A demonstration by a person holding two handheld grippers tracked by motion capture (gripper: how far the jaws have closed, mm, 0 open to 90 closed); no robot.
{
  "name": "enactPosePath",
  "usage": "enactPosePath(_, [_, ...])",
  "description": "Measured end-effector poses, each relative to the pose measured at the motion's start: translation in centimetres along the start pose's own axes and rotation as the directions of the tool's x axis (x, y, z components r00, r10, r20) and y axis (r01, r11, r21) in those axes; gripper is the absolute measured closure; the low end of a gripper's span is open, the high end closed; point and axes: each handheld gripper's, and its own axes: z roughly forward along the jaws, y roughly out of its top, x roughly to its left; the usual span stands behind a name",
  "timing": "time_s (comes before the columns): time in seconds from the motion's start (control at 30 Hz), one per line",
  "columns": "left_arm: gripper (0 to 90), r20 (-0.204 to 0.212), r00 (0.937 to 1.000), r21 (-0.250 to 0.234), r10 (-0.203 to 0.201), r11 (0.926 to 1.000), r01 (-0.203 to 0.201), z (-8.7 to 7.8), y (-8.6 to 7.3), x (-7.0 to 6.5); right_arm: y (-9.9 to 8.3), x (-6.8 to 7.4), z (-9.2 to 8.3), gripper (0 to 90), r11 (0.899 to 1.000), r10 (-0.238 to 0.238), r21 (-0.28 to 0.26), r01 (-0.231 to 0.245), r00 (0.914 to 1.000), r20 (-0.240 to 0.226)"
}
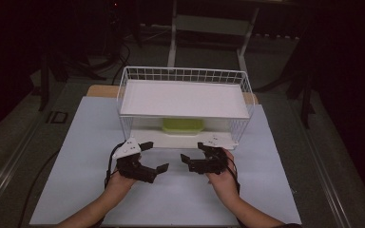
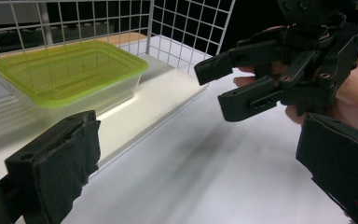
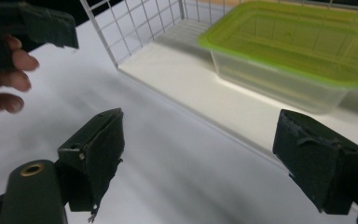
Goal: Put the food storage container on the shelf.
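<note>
The green-lidded container is sitting on the lower tray of the white wire rack, half hidden beneath its upper shelf. Both claws, left and right, are hovering apart and empty over the worktop in front.

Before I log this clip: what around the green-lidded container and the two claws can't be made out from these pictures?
- High view: most of the green-lidded container is hidden under the wire rack's white shelf.
- Both claw views: whether the container holds anything; the clear walls are blurred and glare-lit.
- Left claw view: the container's far end is cut by the left edge and crossed by rack wires.
- High view: the left claw and right claw pads are too small and dark to inspect.
</note>
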Motion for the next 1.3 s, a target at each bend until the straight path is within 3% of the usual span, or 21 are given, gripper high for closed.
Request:
enactPosePath(0.1, [0.3,0.004,1.0,-0.002,0.0,1.0,0.0,-0.2,0.0,-0.1,-0.2,0.0,-0.4,16.3,1.0,-0.003,0.001,0.003,1.0,0.0])
enactPosePath(0.3, [0.3,0.004,0.9992,0.009,0.04,0.9992,-0.04,-1.2,-0.2,-1.0,-0.9,0.3,-1.5,16.4,1.0,-0.007,-0.001,0.007,0.9998,-0.021])
enactPosePath(0.6, [0.2,0.024,0.9996,0.019,0.011,0.9997,-0.012,-2.4,-1.1,-1.1,-1.8,-0.1,-3.6,17.8,1.0,-0.004,-0.022,0.004,0.9999,-0.015])
enactPosePath(1.1, [0.3,0.07,0.9975,0.049,-0.001,0.9988,-0.003,-3.7,-2.2,-0.9,-3.1,-0.8,-5.7,17.8,1.0,-0.009,-0.021,0.008,0.9993,-0.036])
enactPosePath(1.2, [0.3,0.073,0.9973,0.048,-0.006,0.9988,0.002,-4.1,-2.5,-0.9,-3.4,-0.8,-6.6,17.7,0.999,-0.047,-0.022,0.047,0.9978,-0.045])
enactPosePath(1.3, [0.3,0.072,0.9973,0.053,-0.009,0.9986,0.005,-4.3,-2.9,-1.0,-3.6,-0.9,-7.2,17.7,0.998,-0.048,-0.029,0.047,0.9972,-0.058])
